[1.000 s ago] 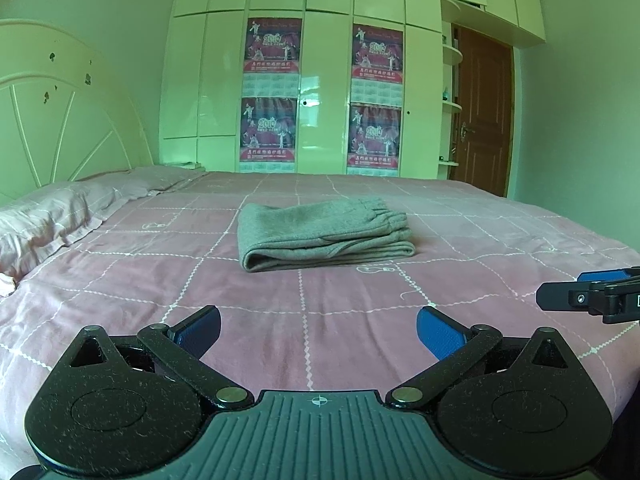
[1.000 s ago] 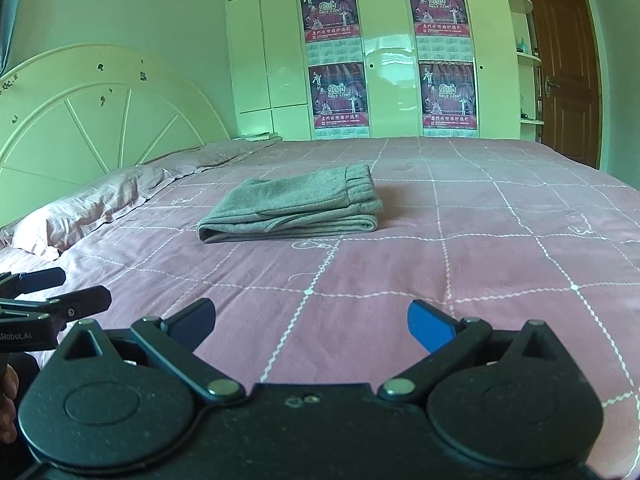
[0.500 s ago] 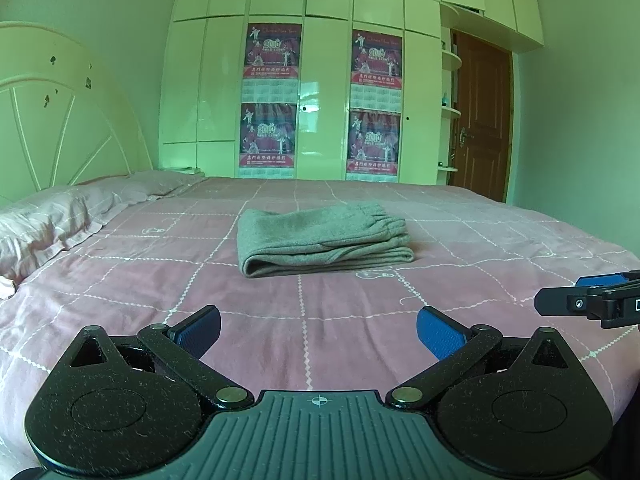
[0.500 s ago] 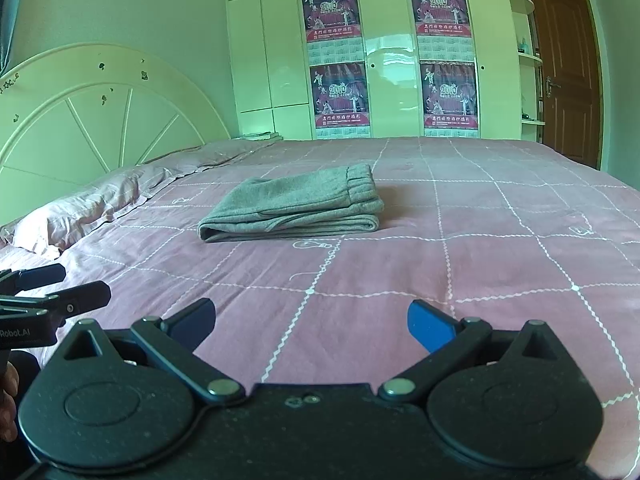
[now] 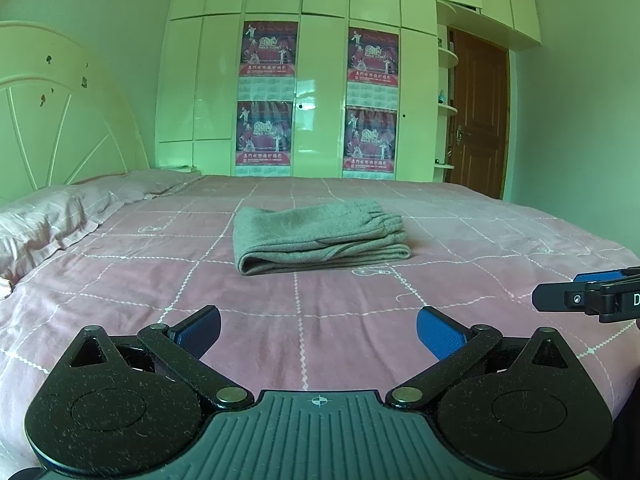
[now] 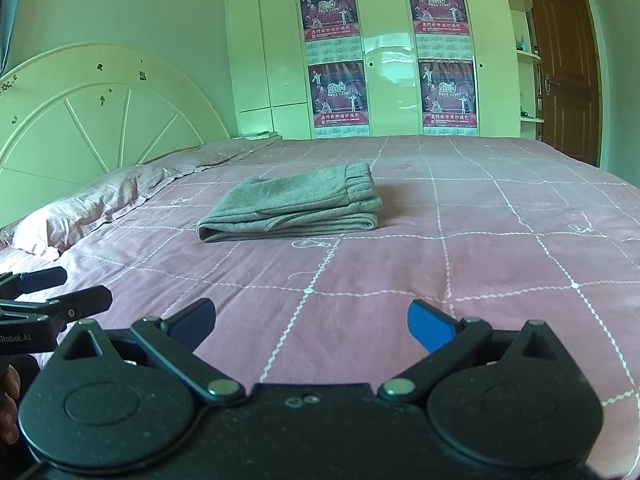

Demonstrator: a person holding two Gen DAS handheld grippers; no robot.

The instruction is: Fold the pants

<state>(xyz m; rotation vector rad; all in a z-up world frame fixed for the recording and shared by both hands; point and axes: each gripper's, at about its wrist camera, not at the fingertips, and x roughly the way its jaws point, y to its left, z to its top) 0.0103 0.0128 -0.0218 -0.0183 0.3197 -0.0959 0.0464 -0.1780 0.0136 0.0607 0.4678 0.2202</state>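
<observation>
Looks like you were pretty much done, the pants (image 5: pixel 320 238) sat folded on the bed (image 5: pixel 360 312) while your left gripper (image 5: pixel 318 330) and right gripper (image 6: pixel 310 322) hung back spread wide, holding nothing

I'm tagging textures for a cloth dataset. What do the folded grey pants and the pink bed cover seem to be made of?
The grey pants look like a thick, soft knit, perhaps fleece or jersey: matte fuzzy surface, rounded bulky folds, gathered elastic waistband. The pink bed cover looks like a thin woven fabric, probably cotton or a blend: flat matte surface, fine creases, and a printed white zigzag grid.
</observation>
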